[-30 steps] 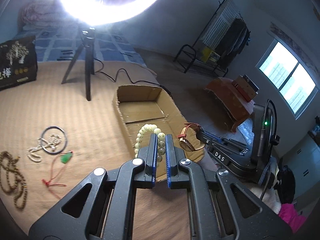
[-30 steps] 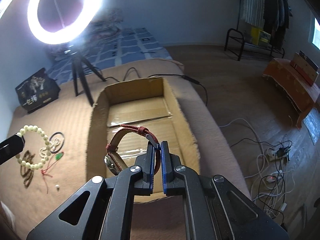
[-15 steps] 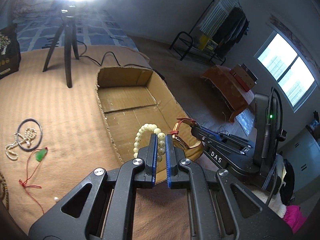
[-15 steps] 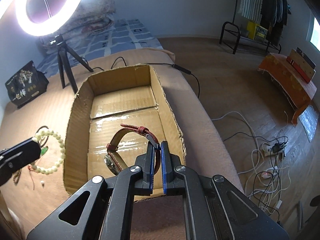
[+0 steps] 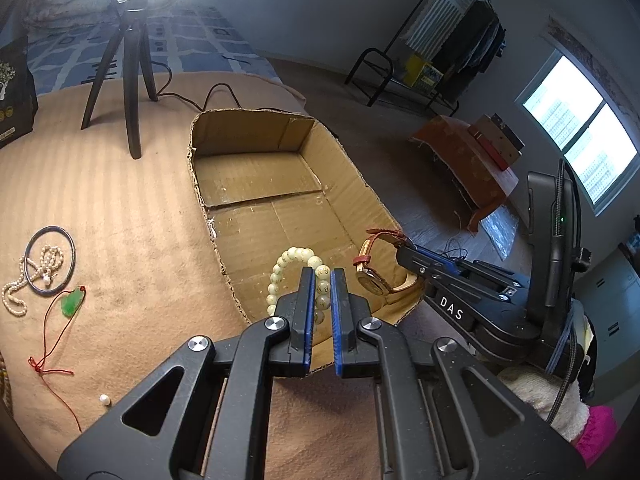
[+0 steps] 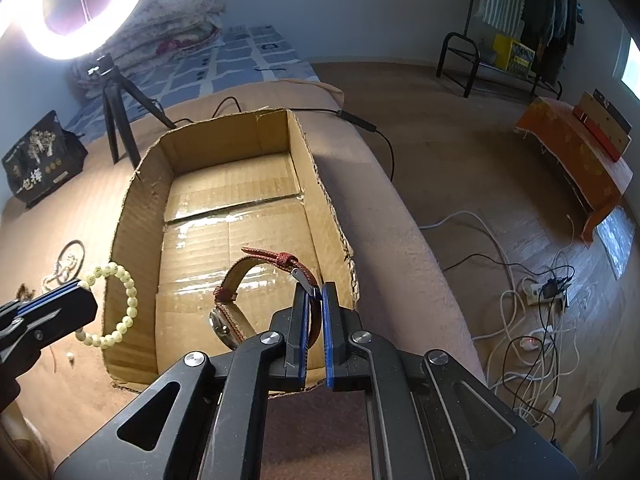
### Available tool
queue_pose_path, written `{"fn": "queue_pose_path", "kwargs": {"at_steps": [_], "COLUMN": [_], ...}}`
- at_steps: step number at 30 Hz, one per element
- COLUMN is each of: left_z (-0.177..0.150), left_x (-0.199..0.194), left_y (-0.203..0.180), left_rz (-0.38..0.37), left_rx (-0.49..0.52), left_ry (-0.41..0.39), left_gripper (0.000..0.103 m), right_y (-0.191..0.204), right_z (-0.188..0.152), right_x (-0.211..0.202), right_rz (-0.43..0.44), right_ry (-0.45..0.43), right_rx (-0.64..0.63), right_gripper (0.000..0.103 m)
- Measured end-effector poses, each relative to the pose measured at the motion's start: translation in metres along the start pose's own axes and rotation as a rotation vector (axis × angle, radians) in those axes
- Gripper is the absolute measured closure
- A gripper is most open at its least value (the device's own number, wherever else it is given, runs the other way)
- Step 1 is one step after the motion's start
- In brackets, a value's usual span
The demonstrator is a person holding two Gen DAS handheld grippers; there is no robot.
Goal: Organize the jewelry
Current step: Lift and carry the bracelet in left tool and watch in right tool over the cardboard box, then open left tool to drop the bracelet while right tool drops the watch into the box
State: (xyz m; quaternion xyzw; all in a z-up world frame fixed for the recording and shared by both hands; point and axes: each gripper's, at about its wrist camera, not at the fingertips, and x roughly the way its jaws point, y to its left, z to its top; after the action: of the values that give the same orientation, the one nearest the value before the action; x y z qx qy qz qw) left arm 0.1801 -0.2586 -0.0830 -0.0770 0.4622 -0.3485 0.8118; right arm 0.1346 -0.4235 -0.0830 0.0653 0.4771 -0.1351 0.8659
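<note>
My left gripper is shut on a pale green bead bracelet, which hangs over the near left corner of the open cardboard box. My right gripper holds a watch with a red-brown strap by the strap, above the near end of the box. Its jaws are opening slightly, and the strap is still pinched between the pads. The watch and right gripper also show in the left wrist view. The bracelet and left gripper appear at the left of the right wrist view.
On the tan blanket left of the box lie a dark bangle with a pearl strand, a green pendant on a red cord and a loose pearl. A ring-light tripod and a black pouch stand behind. Cables cover the floor.
Both grippers have come down and closer to the box, each still carrying its piece. The left one has shifted towards the box's near corner, next to the watch.
</note>
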Motion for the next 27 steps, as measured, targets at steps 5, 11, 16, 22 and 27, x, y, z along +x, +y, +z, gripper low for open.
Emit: {"fn": "queue_pose_path", "kwargs": {"at_steps": [5, 11, 16, 22, 27], "left_z": [0.0, 0.001, 0.002, -0.001, -0.003], "left_x": [0.002, -0.003, -0.008, -0.015, -0.027], "left_y": [0.0, 0.005, 0.009, 0.009, 0.01], "left_rz": [0.007, 0.023, 0.038, 0.058, 0.088], "left_rx": [0.001, -0.017, -0.016, 0.001, 0.023], "left_ry": [0.001, -0.013, -0.021, -0.025, -0.033], "left_gripper": [0.098, 0.078, 0.078, 0.078, 0.077], "right_y": [0.001, 0.004, 0.002, 0.003, 0.005], "right_z": [0.0, -0.001, 0.0, 0.0, 0.001], "right_x": [0.001, -0.004, -0.007, -0.009, -0.016], "right_rz": [0.03, 0.021, 0.018, 0.019, 0.02], "right_ry": [0.009, -0.014, -0.03, -0.032, -0.053], "right_rx": [0.005, -0.006, 0.004, 0.011, 0.009], "right_gripper": [0.093, 0.061, 0.059, 0.057, 0.049]}}
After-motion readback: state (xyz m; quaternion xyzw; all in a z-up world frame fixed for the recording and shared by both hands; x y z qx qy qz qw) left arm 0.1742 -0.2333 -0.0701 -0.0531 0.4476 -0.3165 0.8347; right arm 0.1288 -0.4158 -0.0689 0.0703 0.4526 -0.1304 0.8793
